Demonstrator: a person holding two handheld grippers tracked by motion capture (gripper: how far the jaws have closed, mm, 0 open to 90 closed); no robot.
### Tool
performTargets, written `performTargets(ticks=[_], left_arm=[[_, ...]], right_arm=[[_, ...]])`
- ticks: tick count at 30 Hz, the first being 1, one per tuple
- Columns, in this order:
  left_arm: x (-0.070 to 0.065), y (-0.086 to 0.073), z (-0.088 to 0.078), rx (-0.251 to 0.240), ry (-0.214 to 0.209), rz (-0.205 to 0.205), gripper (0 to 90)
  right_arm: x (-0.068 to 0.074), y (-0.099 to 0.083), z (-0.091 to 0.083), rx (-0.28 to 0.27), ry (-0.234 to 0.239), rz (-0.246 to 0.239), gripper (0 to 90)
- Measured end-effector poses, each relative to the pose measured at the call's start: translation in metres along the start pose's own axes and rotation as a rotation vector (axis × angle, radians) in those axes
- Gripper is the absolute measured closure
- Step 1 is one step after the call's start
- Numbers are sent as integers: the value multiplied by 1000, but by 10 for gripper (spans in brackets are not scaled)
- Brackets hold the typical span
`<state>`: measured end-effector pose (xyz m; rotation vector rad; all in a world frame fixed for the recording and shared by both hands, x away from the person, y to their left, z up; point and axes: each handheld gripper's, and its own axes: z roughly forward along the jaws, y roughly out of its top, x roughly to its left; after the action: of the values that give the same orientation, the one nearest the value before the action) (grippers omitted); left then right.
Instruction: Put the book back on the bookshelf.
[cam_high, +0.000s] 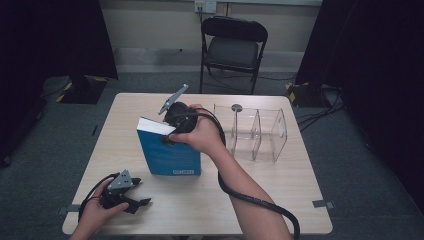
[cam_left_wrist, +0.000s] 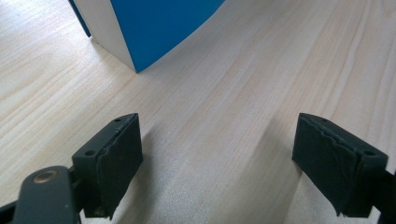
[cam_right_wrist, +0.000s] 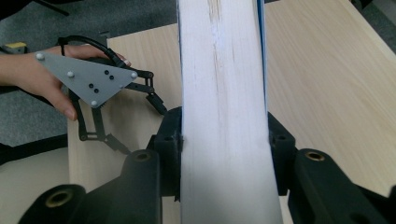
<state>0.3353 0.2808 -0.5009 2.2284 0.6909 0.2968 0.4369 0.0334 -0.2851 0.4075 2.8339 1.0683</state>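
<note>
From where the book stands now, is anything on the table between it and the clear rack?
Nothing visible: bare table lies between the blue book, clamped in the right gripper, and the clear rack; the holding hand is nearest.

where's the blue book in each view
High view: blue book stands upright at table centre, its top gripped by the right tool.
Left gripper view: its lower corner at top left, resting on the table.
Right gripper view: its white page edge runs up the middle.
Shared landmark: the pale wooden table.

Book (cam_high: 167, 152) label: illegible
</note>
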Motion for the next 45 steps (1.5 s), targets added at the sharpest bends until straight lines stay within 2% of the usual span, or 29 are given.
performTargets(ticks=[7, 28, 36, 38, 43, 45], left_arm=[[0, 0, 0, -1, -1, 0, 154], [1, -1, -1, -1, 6, -6, 153], [1, -1, -1, -1, 7, -7, 153], [1, -1, -1, 2, 5, -2, 153], [1, -1, -1, 1, 6, -2, 152], [1, -1, -1, 1, 4, -2, 152]], right_arm=[[1, 0, 0, 4, -13, 43, 607], [10, 2, -1, 28, -46, 89, 611], [14, 6, -1, 53, -64, 138, 613], [15, 6, -2, 59, -66, 162, 614], [15, 3, -6, 71, -38, 235, 615], [15, 2, -7, 72, -27, 232, 614]])
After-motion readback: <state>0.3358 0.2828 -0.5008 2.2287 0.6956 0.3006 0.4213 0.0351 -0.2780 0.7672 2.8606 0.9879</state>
